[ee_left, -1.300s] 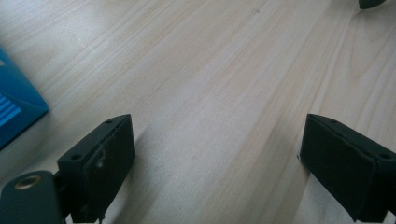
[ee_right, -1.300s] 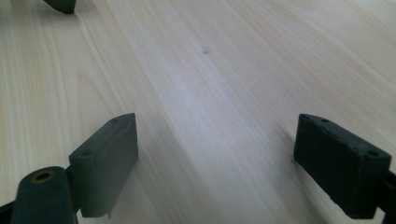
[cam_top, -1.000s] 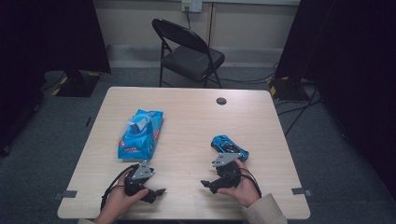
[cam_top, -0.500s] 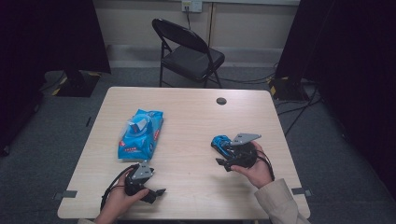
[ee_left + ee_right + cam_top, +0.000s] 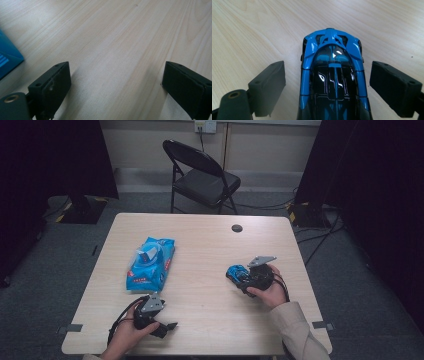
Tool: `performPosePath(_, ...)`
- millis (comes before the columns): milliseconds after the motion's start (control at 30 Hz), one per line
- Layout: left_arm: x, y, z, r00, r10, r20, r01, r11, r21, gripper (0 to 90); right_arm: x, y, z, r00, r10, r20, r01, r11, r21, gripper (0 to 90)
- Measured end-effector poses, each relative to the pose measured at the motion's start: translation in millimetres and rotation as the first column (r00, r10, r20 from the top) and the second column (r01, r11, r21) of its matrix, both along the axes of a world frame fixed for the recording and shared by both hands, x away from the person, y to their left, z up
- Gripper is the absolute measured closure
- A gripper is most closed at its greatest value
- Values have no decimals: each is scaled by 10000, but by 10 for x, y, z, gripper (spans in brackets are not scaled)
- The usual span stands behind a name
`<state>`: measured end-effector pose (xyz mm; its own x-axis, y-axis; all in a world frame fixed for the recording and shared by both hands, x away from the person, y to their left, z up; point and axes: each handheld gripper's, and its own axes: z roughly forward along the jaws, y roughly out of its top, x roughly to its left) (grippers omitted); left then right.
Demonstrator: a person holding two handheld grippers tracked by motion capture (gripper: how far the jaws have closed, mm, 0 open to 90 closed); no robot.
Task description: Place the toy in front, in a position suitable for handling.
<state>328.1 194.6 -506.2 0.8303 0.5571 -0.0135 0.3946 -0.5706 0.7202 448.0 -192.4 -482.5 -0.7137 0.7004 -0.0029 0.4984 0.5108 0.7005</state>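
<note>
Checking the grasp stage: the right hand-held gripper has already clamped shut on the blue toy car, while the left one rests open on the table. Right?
Not quite. The right hand-held gripper is open: in the right gripper view its jaws stand on either side of the blue toy car with gaps, not clamped. The left hand-held gripper does rest open on the table.

The left gripper point(image 5: 115, 85) looks along a pale wooden table point(image 5: 120, 37) whose grain runs from about seven o'clock toward one o'clock. Its two black jaws rise from the bottom edge, one at seven o'clock and one at four o'clock, standing wide apart with bare wood between them. At nine o'clock, the corner of a blue packet point(image 5: 7, 60) lies flat on the table, near the seven o'clock jaw but apart from it.
</note>
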Motion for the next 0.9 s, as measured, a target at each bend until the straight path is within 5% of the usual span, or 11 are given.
performPosePath(533,8,0,-1,10000,-45,16,45,10000,18,73,13,-17,-155,9998,9,-214,-21,9984,-566,176)
performPosePath(700,8,-1,-1,10000,-48,3,48,10000,9,73,4,-55,-198,9993,-284,-225,282,9996,-96,170)
performPosePath(900,8,-1,-2,10000,-43,13,43,10000,11,73,-7,-55,-196,9991,-371,-228,369,9993,-99,179)
